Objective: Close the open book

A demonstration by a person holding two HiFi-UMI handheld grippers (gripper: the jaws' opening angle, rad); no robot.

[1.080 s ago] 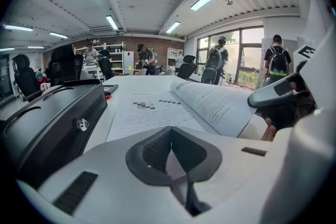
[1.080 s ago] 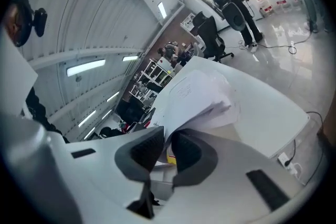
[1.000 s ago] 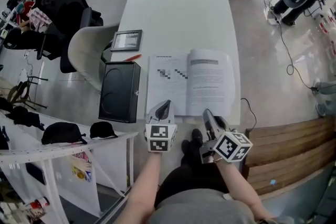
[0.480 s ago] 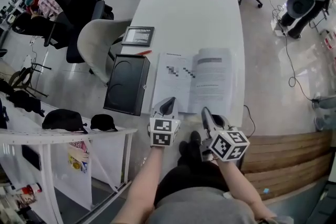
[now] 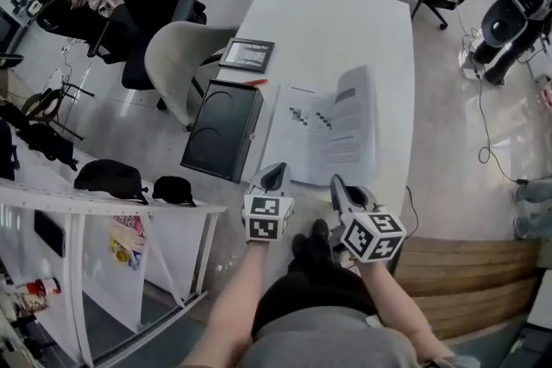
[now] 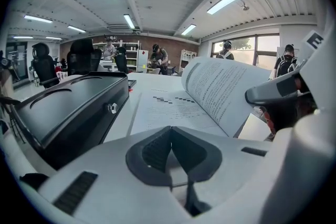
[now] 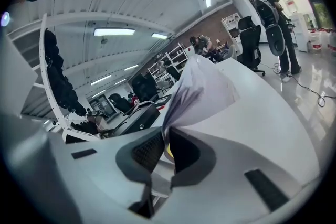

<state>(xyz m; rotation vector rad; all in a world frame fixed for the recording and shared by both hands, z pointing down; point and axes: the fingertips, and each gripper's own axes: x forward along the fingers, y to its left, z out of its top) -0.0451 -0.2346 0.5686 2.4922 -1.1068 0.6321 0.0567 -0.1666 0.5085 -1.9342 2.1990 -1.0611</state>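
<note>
Roughly halfway, I judge: the book (image 5: 321, 134) lies spread on the white table (image 5: 345, 21); its right-hand leaves stand steeply, pinched in the jaws of the right gripper (image 5: 336, 185); the left gripper (image 5: 275, 175), jaws together, holds nothing; folding them over remains.

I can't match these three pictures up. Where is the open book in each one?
Head view: the open book lies at the centre, with its right half raised.
Left gripper view: centre and right, the raised page curving upward.
Right gripper view: centre, a page rising from the jaws of the right gripper.
Shared landmark: the black case, left of the book in all three.
</note>
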